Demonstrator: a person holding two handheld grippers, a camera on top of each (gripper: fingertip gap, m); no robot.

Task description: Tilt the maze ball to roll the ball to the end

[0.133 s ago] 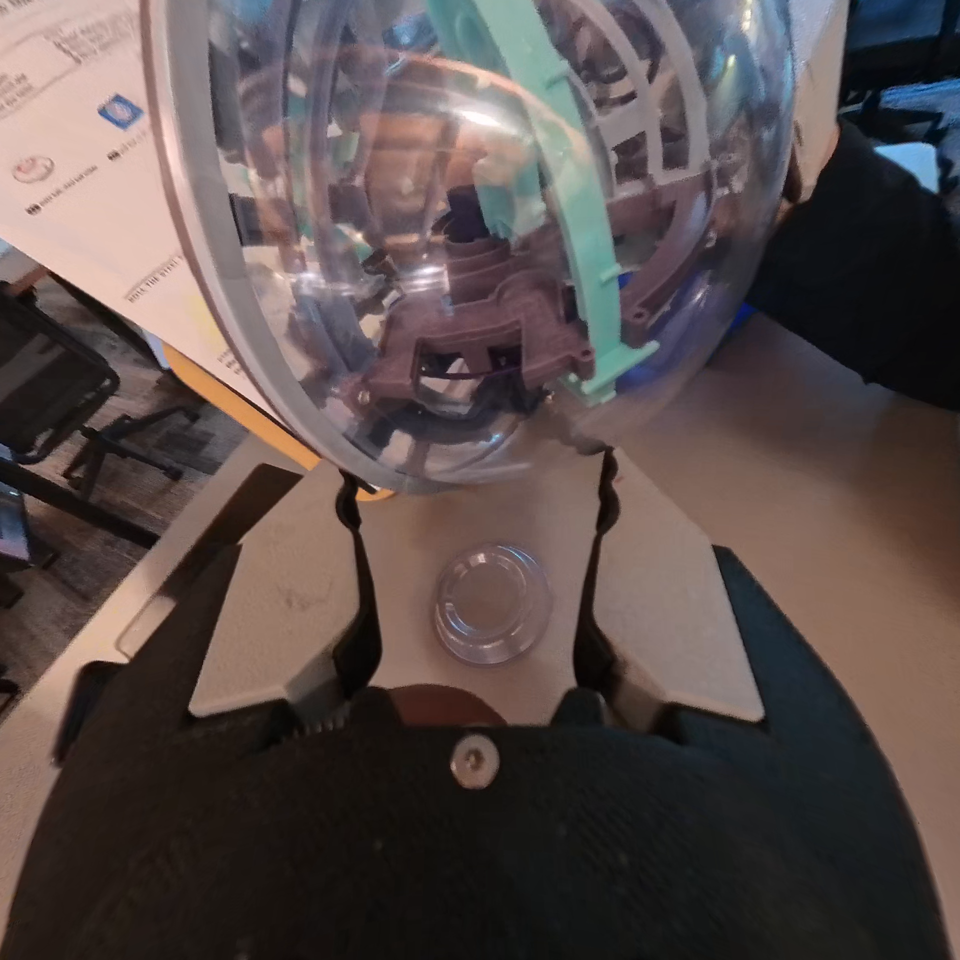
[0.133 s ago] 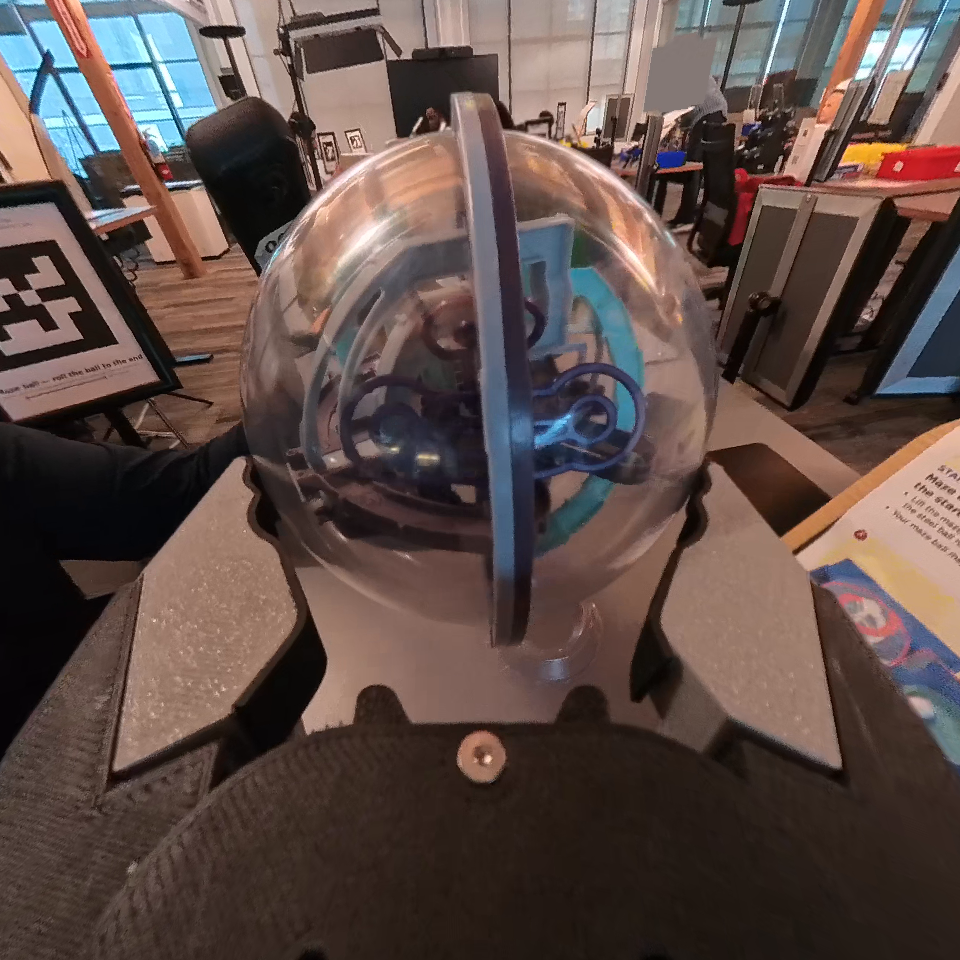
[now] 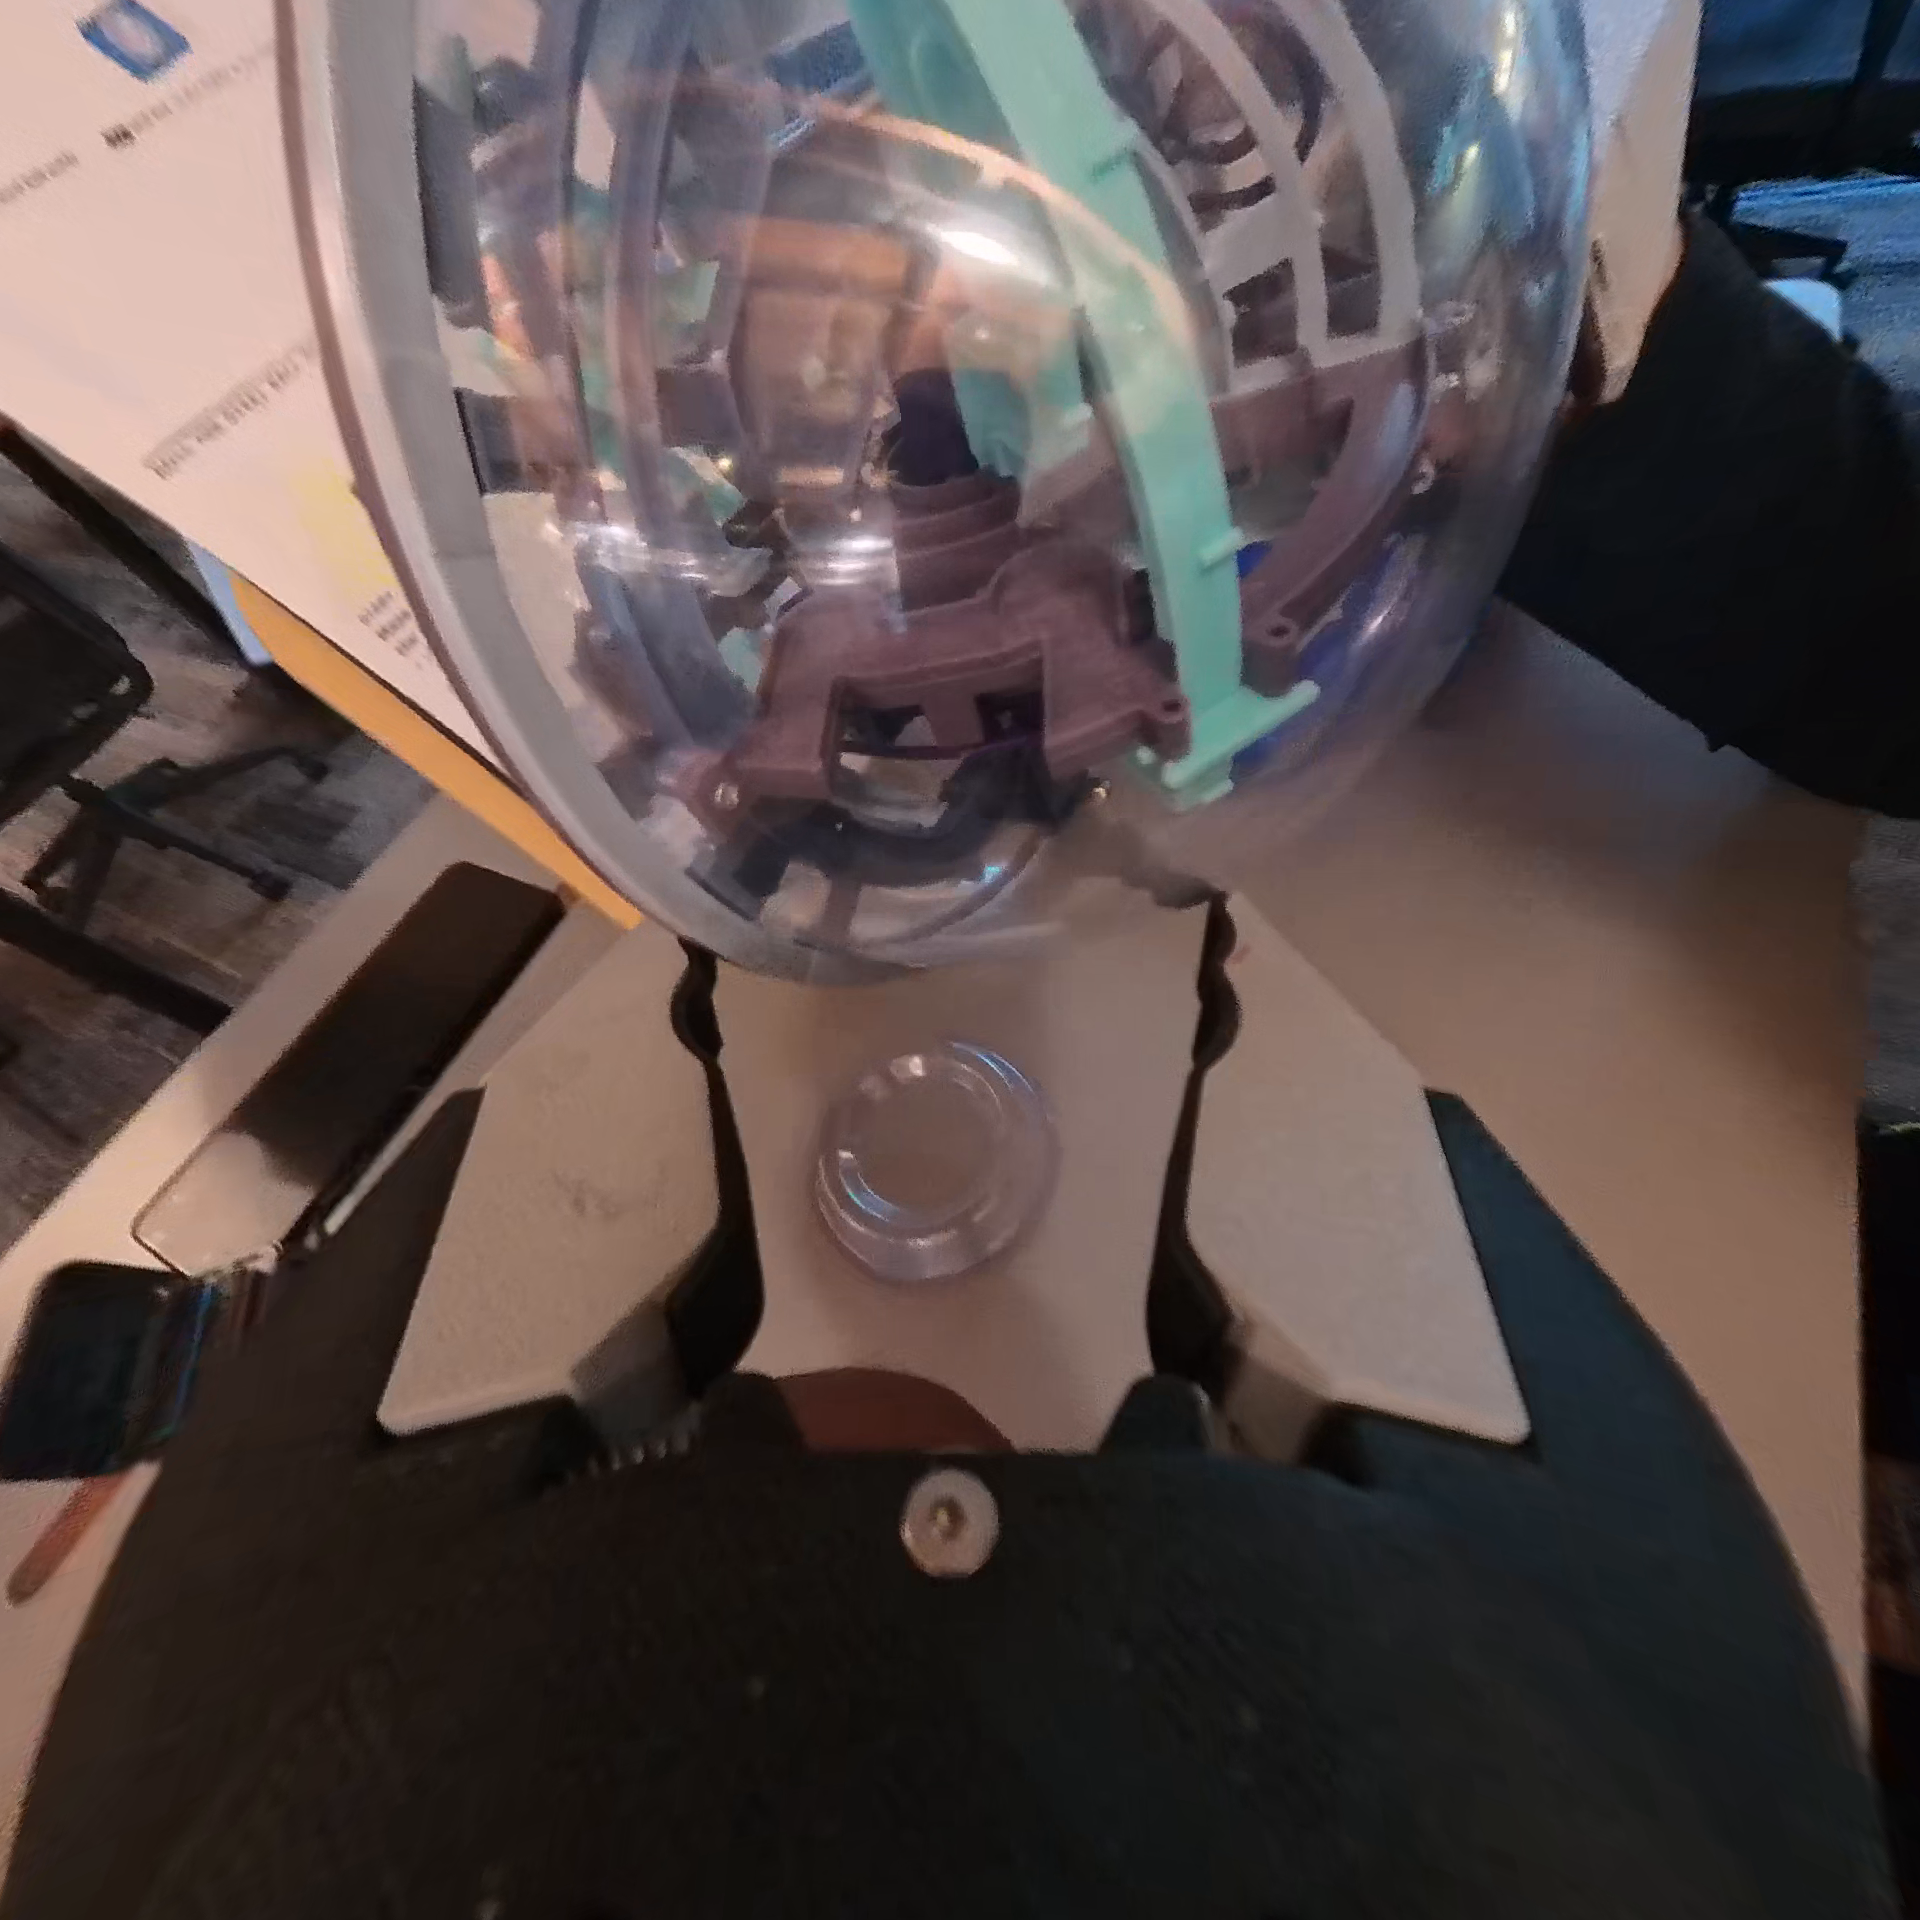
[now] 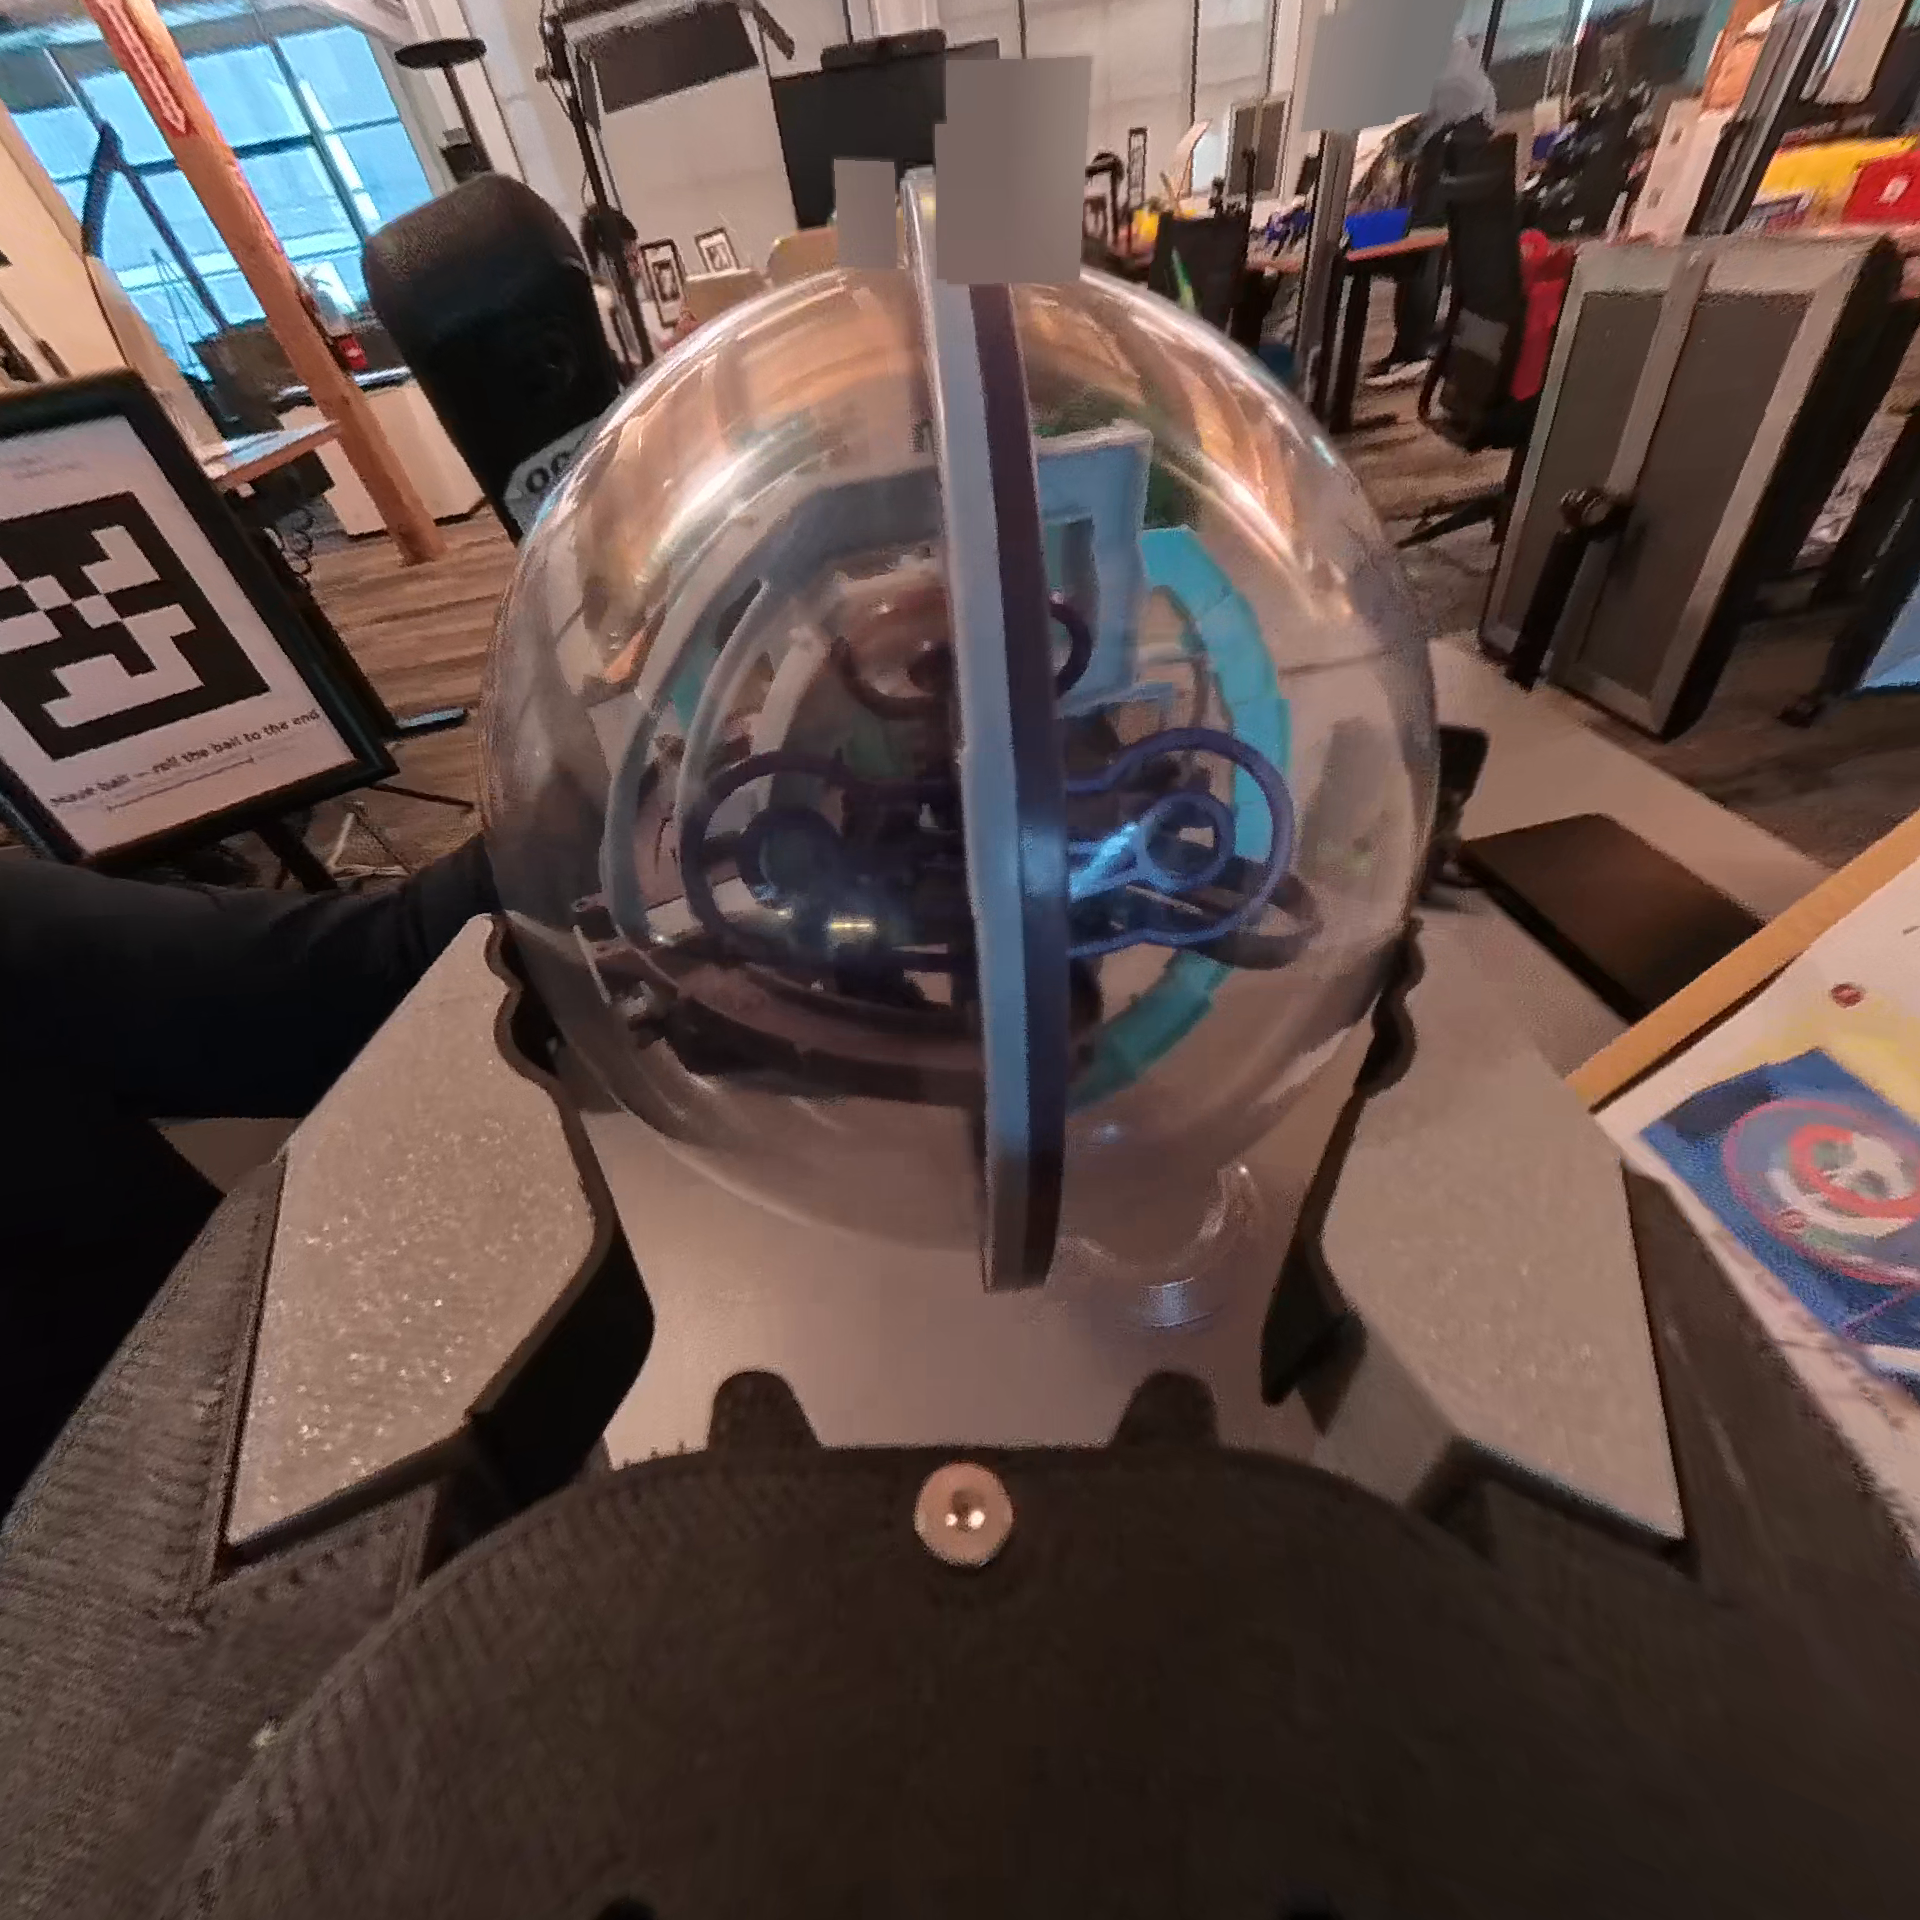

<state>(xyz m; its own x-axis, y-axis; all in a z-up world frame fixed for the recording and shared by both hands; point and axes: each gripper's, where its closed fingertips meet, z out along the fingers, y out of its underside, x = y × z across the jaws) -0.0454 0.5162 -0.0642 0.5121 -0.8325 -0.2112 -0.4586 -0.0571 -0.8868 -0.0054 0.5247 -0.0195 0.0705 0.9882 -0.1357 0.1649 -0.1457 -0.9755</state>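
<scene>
Since a moment ago the maze ball [image 4: 961, 748] barely shifted, seam ring slightly more tilted | I hold it off the counter [image 3: 1558, 987] above its clear stand [image 3: 935, 1162] | right hand-held gripper [image 4: 951, 997] wide, cradling its sides; left hand-held gripper [image 3: 951, 935] narrower, tips touching its underside | progress: inner ball not visible, finish unconfirmed, tilting remains.

A small clear round stand [image 3: 937, 1162] sits on the grey table [image 3: 1455, 935] between the jaws in the left wrist view. A printed sheet [image 3: 156, 260] lies beyond the left jaw. In the right wrist view, a framed black-and-white sign [image 4: 135, 634] stands left of the jaws, a colourful printed sheet [image 4: 1797, 1174] lies to their right, and a black office chair [image 4: 488, 312] stands beyond them.
</scene>
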